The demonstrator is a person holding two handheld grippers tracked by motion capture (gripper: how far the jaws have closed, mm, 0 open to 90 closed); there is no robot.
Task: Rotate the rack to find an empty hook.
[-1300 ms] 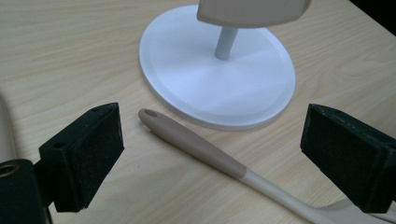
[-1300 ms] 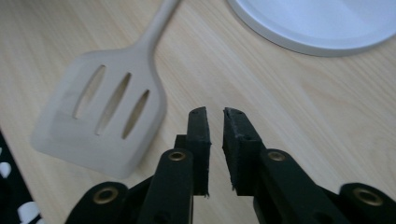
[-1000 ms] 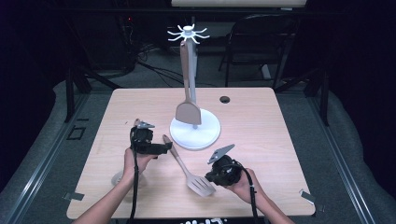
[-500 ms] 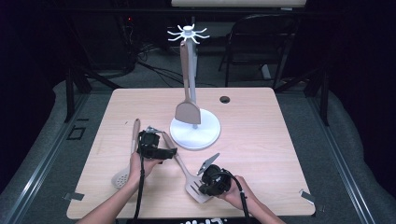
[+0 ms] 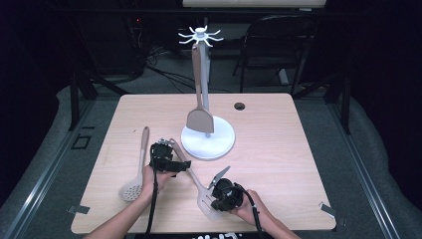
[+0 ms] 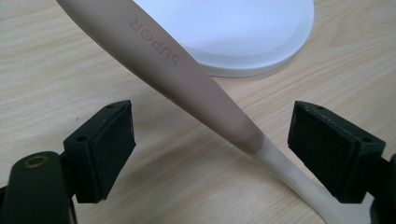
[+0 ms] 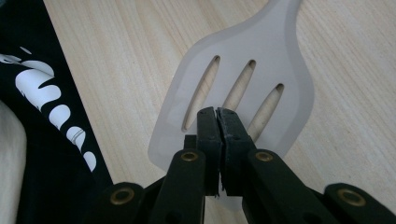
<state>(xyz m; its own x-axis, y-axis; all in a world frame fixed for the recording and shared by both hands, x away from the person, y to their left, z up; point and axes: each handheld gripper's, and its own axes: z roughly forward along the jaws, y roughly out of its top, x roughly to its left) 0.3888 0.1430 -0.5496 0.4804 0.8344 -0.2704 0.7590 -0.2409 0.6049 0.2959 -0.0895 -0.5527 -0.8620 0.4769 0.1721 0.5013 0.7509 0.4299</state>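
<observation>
A slotted turner [image 5: 195, 179] with a tan handle lies on the wooden table [image 5: 278, 164], its pale blade toward the front edge. My left gripper [image 5: 175, 160] straddles the handle [image 6: 187, 79]. Its jaws have just been closing but stand open, and the pads [image 6: 107, 140] are clear of the handle on both sides. My right gripper [image 5: 218, 195] is shut with nothing between its fingers. Its tips [image 7: 217, 114] sit just over or on the slotted blade [image 7: 280, 70]; I cannot tell which.
A white stand [image 5: 219, 144] with a hook ring on top rises mid-table, and a tan spatula [image 5: 200, 119] hangs from it. A slotted spoon [image 5: 143, 149] lies left of my left hand. A black grommet [image 5: 240, 105] sits near the far edge, with a chair [image 5: 278, 45] behind.
Both grippers have sunk toward the turner. The left one moved right over the handle, uncovering the spoon. The right one moved left and nearer the front edge, onto the blade.
</observation>
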